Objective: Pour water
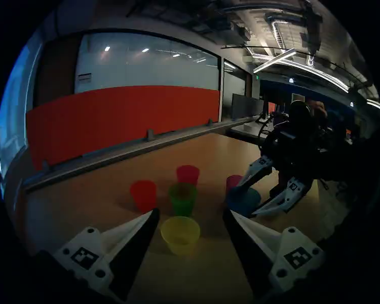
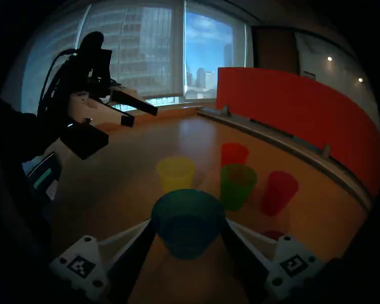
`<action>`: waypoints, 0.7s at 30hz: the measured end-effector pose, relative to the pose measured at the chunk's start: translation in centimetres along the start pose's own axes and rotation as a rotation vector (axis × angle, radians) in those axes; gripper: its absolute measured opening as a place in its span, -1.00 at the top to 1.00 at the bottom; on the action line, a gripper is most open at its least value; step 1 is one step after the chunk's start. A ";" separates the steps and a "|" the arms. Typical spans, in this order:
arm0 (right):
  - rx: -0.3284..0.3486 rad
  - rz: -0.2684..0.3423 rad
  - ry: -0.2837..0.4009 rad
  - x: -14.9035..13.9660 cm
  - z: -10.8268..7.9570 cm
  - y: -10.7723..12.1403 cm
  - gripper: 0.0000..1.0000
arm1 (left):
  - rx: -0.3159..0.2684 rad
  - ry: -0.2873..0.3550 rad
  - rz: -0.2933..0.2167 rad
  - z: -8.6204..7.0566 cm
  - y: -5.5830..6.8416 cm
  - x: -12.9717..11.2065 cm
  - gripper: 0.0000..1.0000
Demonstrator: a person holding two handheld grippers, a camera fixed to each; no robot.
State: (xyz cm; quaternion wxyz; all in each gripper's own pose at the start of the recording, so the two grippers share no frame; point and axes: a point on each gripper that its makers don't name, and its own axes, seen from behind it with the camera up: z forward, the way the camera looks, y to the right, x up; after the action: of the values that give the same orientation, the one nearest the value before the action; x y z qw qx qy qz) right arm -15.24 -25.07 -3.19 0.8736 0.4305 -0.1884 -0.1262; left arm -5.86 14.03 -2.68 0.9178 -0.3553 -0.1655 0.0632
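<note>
My right gripper (image 2: 188, 224) is shut on a blue cup (image 2: 188, 238), its fingers pressing both sides; in the left gripper view this blue cup (image 1: 242, 201) stands low over the table inside the right gripper (image 1: 245, 200). My left gripper (image 1: 190, 212) is open, with a yellow cup (image 1: 180, 234) ahead of its spread fingers, untouched. From the right gripper view, the left gripper (image 2: 145, 117) hangs above the table at the far left. Red (image 1: 143, 194), green (image 1: 183, 198) and magenta (image 1: 188, 175) cups stand upright in a cluster. Whether any cup holds water cannot be made out.
A second magenta cup (image 1: 233, 181) stands just behind the blue one. The wooden table (image 1: 104, 192) runs to an orange divider panel (image 1: 124, 116) along its far edge. Large windows (image 2: 139, 45) lie behind the left gripper. A person's dark sleeve (image 1: 337, 162) holds the right gripper.
</note>
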 end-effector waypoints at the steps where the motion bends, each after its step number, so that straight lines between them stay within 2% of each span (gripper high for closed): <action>1: -0.003 -0.002 0.006 0.3 -0.3 0.0 -0.80 | 0.000 0.000 0.001 0.1 0.0 0.0 -0.86; 21: -0.076 -0.001 0.161 6.6 -6.6 1.9 -0.80 | -0.011 -0.004 0.003 1.6 1.1 0.6 -0.86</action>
State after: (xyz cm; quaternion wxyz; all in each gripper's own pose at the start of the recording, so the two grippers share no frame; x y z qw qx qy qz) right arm -6.28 -21.81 -3.94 0.9015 0.4061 -0.1126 -0.0988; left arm -5.83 16.00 -2.15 0.9153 -0.3606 -0.1673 0.0645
